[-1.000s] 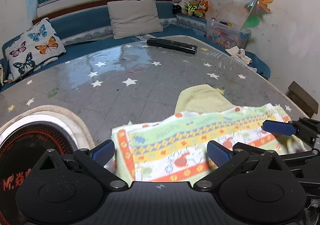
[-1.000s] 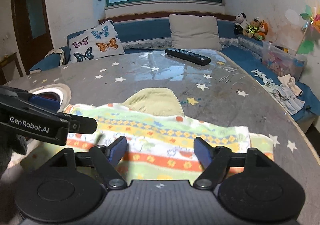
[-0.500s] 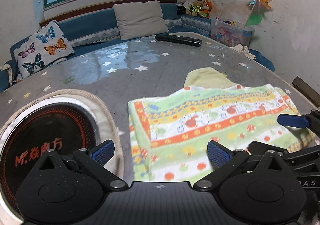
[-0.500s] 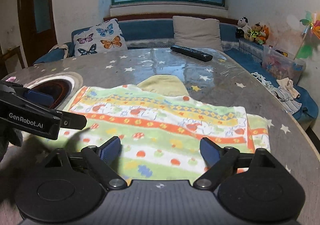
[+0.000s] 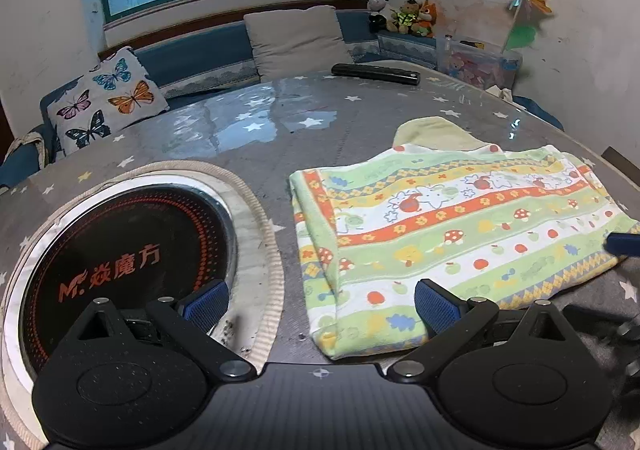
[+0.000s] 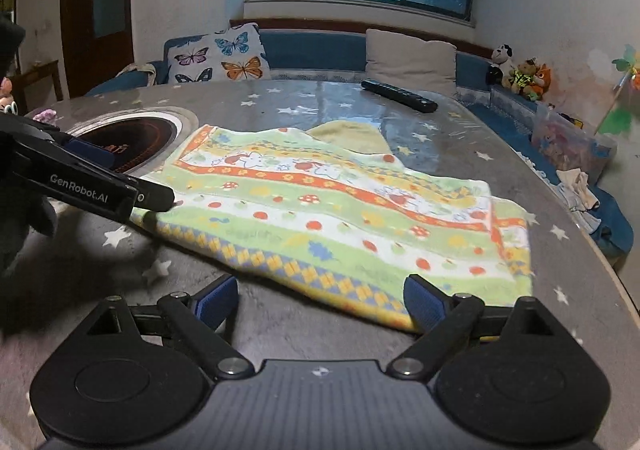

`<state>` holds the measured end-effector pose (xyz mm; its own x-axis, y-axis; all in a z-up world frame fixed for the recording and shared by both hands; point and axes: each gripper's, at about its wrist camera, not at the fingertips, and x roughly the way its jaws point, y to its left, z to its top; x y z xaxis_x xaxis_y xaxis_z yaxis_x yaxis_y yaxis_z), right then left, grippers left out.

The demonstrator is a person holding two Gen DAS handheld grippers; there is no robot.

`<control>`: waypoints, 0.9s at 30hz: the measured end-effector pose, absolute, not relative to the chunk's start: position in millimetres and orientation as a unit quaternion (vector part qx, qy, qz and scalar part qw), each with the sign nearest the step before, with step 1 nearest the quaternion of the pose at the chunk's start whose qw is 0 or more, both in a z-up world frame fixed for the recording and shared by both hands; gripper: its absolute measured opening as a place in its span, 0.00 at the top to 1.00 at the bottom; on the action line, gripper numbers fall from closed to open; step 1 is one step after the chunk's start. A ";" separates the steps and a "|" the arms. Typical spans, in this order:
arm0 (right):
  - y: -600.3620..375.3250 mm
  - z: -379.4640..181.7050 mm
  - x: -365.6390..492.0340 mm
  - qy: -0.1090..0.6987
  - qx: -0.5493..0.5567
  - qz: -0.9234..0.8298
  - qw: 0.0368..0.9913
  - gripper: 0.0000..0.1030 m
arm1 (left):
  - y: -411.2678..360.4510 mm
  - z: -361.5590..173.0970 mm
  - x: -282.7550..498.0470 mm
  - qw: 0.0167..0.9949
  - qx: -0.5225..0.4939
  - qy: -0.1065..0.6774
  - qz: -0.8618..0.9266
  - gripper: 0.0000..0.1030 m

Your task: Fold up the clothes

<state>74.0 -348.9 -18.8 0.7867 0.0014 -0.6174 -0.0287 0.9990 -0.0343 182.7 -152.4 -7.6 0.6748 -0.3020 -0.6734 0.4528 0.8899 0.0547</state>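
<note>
A folded cloth [image 5: 460, 226] with green, orange and yellow printed stripes lies flat on the star-patterned table [image 5: 260, 130]. A plain yellow piece [image 5: 436, 132] sticks out behind it. My left gripper [image 5: 320, 306] is open at the cloth's near left corner, which lies low between the jaws with neither pad pressing on it. My right gripper [image 6: 320, 302] hovers at the cloth's [image 6: 340, 210] near edge. Its jaws are opening and hold nothing, and its right finger stands over the cloth's near right corner. In the right wrist view the left gripper [image 6: 132, 178] reaches in from the left.
A round black cooktop [image 5: 120, 258] is set into the table left of the cloth. A black remote [image 5: 376, 73] lies at the far side. A blue bench with cushions [image 5: 108, 98], soft toys [image 5: 404, 16] and a plastic box [image 5: 480, 62] rings the table's far edge.
Both grippers have drawn back from the cloth toward the near edge, so more of it shows. The cooktop has come further into the left wrist view. The right jaws have widened.
</note>
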 end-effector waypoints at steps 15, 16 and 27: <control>-399.4 -12.9 71.9 0.311 0.048 -0.046 0.948 0.11 | -145.6 -5.2 187.2 0.912 0.095 0.349 -0.193 0.01; -398.9 -11.4 73.3 0.307 0.048 -0.044 0.949 0.11 | -145.7 -5.8 188.6 0.912 0.097 0.350 -0.191 0.01; -400.3 -12.0 89.7 0.312 0.052 -0.038 0.948 0.11 | -141.7 -3.6 209.5 0.917 0.092 0.349 -0.169 0.01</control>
